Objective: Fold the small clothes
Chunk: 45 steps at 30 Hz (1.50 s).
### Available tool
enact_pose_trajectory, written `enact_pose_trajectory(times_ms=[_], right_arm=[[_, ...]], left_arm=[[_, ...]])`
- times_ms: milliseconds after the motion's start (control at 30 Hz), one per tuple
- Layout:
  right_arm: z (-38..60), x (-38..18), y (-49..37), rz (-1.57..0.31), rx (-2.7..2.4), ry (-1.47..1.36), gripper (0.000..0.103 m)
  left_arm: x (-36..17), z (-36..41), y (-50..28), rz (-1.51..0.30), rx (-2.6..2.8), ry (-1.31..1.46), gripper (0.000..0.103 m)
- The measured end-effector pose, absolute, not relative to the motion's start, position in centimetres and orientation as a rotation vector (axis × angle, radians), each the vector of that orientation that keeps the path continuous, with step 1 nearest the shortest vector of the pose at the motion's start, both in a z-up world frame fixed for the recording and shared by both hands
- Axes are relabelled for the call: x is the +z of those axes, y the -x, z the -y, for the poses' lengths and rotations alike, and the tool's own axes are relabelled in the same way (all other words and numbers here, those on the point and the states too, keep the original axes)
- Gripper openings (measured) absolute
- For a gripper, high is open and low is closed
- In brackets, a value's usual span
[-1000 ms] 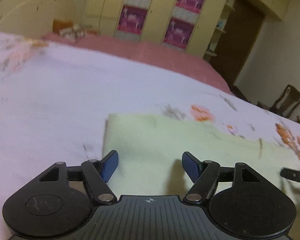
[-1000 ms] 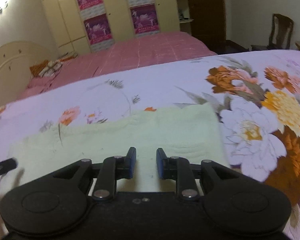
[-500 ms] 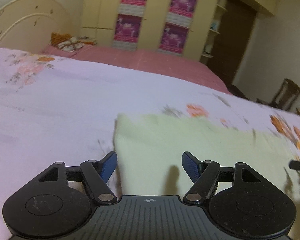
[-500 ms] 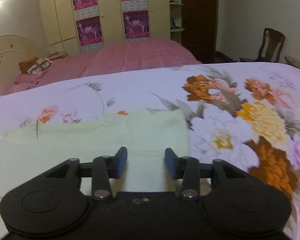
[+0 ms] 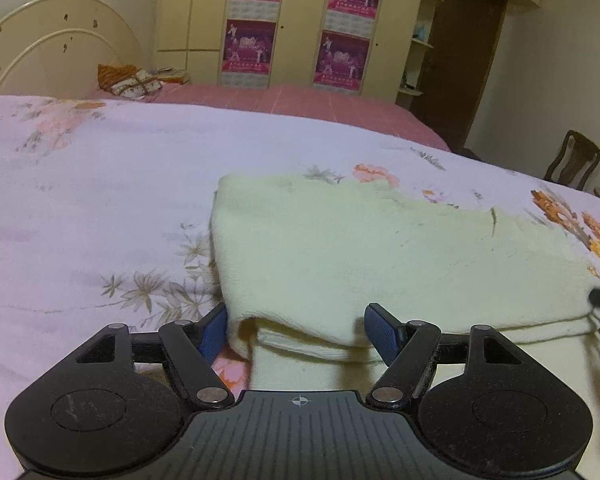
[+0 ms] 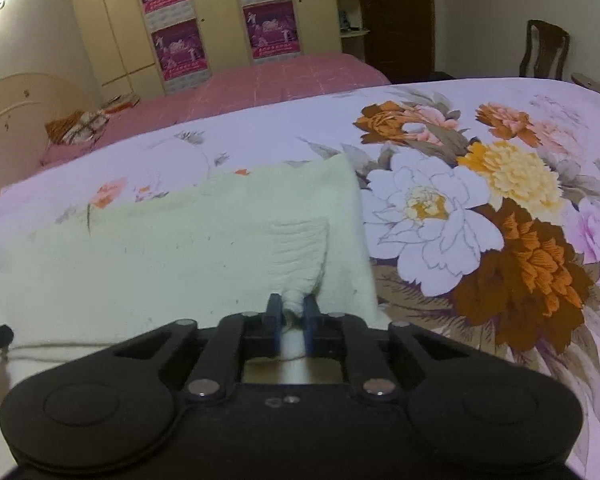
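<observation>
Since a second ago my right gripper [image 6: 291, 316] has pinched the pale towel's [image 5: 380, 248] near edge; only the left view shows my left gripper [image 5: 296, 330], jaws wide, straddling its folded corner, bare bedspread [image 5: 100, 200] beyond

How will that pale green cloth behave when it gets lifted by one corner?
Probably floppy: the cloth bunches into wrinkles where the right gripper pinches it. Likely light, a thin folded layer on the bedspread. It looks fuzzy, so it shouldn't slip.

A floral bedspread [image 6: 480, 216], pink bed [image 5: 300, 100], postered wardrobe [image 5: 300, 20] and chair [image 6: 544, 50].
</observation>
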State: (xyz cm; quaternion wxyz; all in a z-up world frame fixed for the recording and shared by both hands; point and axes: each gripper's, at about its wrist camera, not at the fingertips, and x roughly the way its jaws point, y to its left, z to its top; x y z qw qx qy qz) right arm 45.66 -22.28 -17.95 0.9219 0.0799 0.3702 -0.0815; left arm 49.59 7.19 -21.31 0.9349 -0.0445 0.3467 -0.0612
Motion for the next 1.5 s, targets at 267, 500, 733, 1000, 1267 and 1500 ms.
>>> enact_pose_trajectory(times_ms=[267, 500, 733, 1000, 1267, 1500], right_arm=[[22.8, -18.3, -45.2, -0.783, -0.220, -0.097, 0.011], [21.7, -16.1, -45.8, -0.693, -0.175, -0.118, 0.022], [21.2, -18.3, -47.4, -0.791, -0.179, -0.039, 0.023], [17.5, -17.1, -47.1, -0.772, -0.055, -0.079, 0.028], [15.3, -19.1, -48.4, -0.824, -0.041, 0.041, 0.041], [18.2, -18.2, -47.0, -0.831, -0.103, -0.002, 0.041]], left_arm=[[-21.4, -7.9, -49.9, -0.723, -0.097, 0.123, 0.072], [-21.5, -7.6, -51.4, -0.753, -0.089, 0.088, 0.072], [-20.9, -8.5, -50.5, -0.753, -0.080, 0.154, 0.072], [-19.3, -4.0, -50.3, -0.722, -0.108, 0.070, 0.072], [-19.8, -4.5, -50.1, -0.729, 0.016, 0.022, 0.072], [-17.8, -6.1, -47.1, -0.670, 0.001, 0.066, 0.072]])
